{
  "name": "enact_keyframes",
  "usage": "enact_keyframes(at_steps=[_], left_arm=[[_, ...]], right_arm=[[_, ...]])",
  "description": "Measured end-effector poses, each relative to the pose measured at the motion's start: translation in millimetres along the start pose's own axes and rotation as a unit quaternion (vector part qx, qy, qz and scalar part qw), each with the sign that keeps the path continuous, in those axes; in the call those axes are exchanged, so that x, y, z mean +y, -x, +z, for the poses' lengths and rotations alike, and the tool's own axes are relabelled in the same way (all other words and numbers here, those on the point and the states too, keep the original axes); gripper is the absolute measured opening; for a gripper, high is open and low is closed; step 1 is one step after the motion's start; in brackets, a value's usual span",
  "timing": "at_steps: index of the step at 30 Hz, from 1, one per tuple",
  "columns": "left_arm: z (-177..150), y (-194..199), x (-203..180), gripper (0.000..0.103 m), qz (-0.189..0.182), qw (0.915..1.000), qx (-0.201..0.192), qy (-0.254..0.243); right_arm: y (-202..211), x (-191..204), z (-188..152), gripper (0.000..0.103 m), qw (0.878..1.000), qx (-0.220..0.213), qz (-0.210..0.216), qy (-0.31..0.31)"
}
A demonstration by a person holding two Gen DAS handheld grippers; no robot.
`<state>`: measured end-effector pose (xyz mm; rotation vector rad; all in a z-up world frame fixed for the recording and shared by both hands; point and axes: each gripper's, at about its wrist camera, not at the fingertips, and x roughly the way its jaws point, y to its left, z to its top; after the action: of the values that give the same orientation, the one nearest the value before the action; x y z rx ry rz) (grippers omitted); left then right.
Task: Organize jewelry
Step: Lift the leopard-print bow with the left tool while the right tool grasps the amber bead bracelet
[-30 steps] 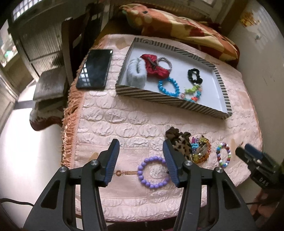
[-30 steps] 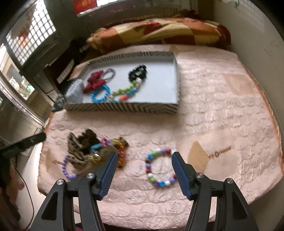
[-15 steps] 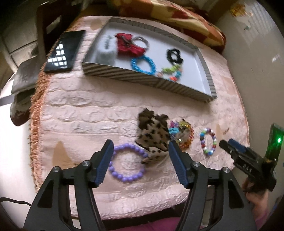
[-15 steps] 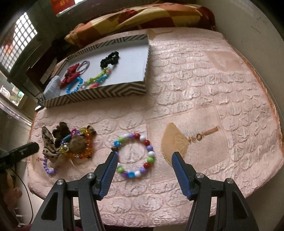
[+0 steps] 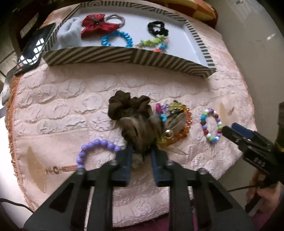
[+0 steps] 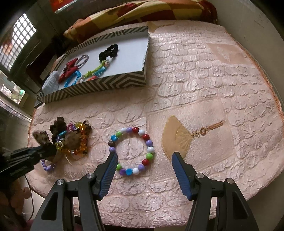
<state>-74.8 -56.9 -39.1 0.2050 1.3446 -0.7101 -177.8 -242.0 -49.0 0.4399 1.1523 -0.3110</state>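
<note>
My left gripper is shut on the near end of the leopard-print hair bow, which lies on the pink bedspread over a brown scrunchie and an orange bead bracelet. A purple bead bracelet lies just left of it. My right gripper is open, its fingers either side of the near edge of the multicolour bead bracelet. The striped tray at the back holds a red bow, a blue bracelet, a black scrunchie and other pieces.
A black phone lies left of the tray. A patterned pillow sits behind it. The bedspread's fringed edge runs along the left, and a wall stands on the right.
My left gripper moved forward and closed on the leopard-print bow. My right gripper moved closer to the multicolour bracelet and stayed open.
</note>
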Motion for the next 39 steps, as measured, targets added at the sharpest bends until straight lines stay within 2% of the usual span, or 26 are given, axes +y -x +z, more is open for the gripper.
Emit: enact_keyframes(at_steps=[7, 19, 21, 26, 31, 35, 39], left_arm=[[6, 27, -6, 0.003, 0.011, 0.9984, -0.034, -0.043], [28, 92, 0, 0.003, -0.039, 0.9949, -0.077, -0.053], [30, 94, -3, 0.003, -0.030, 0.9946, -0.080, -0.060], [31, 79, -6, 0.003, -0.023, 0.9958, -0.059, -0.067], [26, 39, -20, 0.003, -0.034, 0.9971, -0.010, -0.068], [29, 24, -26, 0.003, -0.047, 0.9971, 0.003, -0.059], [42, 36, -13, 0.002, -0.075, 0.9967, -0.003, -0.030]], right_arm=[[4, 8, 1, 0.061, 0.999, -0.019, 0.022, 0.016], [-11, 5, 2, 0.061, 1.000, -0.004, 0.023, 0.016], [-13, 6, 2, 0.061, 1.000, -0.003, 0.026, 0.013], [-10, 11, 5, 0.061, 0.999, -0.008, 0.032, 0.020], [-5, 17, 5, 0.061, 0.999, -0.011, 0.039, 0.029], [-3, 22, 1, 0.061, 0.998, -0.006, 0.045, 0.039], [-5, 25, 0, 0.061, 0.998, -0.002, 0.052, 0.043]])
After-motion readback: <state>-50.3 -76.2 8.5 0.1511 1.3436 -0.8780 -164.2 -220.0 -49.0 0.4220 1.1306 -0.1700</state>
